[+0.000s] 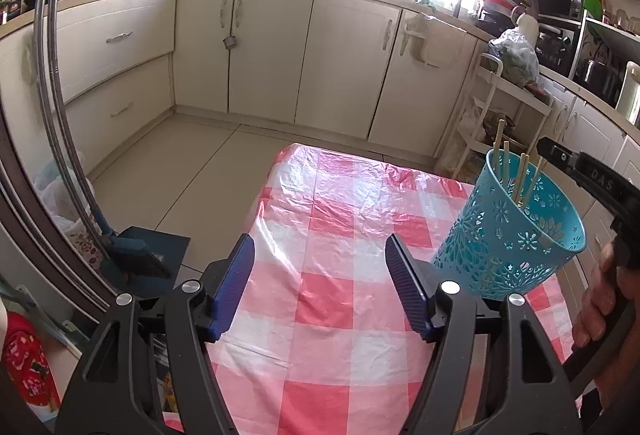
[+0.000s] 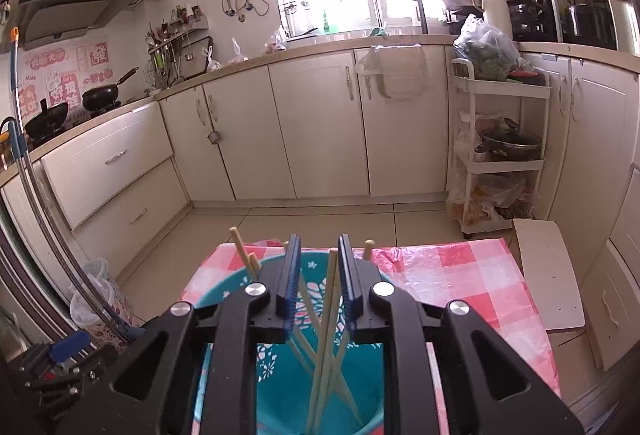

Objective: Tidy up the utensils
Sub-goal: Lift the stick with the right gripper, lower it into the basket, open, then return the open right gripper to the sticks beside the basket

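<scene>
Step in hand: judged from the scene, dropping wooden chopsticks into the turquoise perforated plastic cup (image 2: 280,375) that stands on the red-and-white checked plastic tablecloth (image 1: 320,219).
Task's thing: the pale wooden chopsticks (image 2: 326,347) lean crossed inside the cup, tips poking above its rim; in the left wrist view the cup (image 1: 516,231) stands on the cloth's right side.
Right gripper: the right gripper (image 2: 318,267) hovers right above the cup's mouth, its blue pads a narrow gap apart; one chopstick shows in the gap, but I see no pad pressing on it, so it looks released.
Left gripper: the left gripper (image 1: 320,267) hangs over bare cloth, jaws wide apart and holding nothing.
Doing it well: let the stick fall clear before lifting; rise straight up so the pads do not catch the upright tips and tip the light cup. The free left gripper could steady the cup's wall if it rocks.
Next call: look for any loose utensil to fetch; none shows on the visible cloth.
Hidden or unclear: the cup's base is behind the left gripper's frame in one view and behind the right gripper's body in the other; the near end of the table is cut off; the exact chopstick count is hard to tell where they cross; the window glare washes out the counter behind.
Person: a hand (image 1: 604,295) grips the right tool's handle at the frame edge.
</scene>
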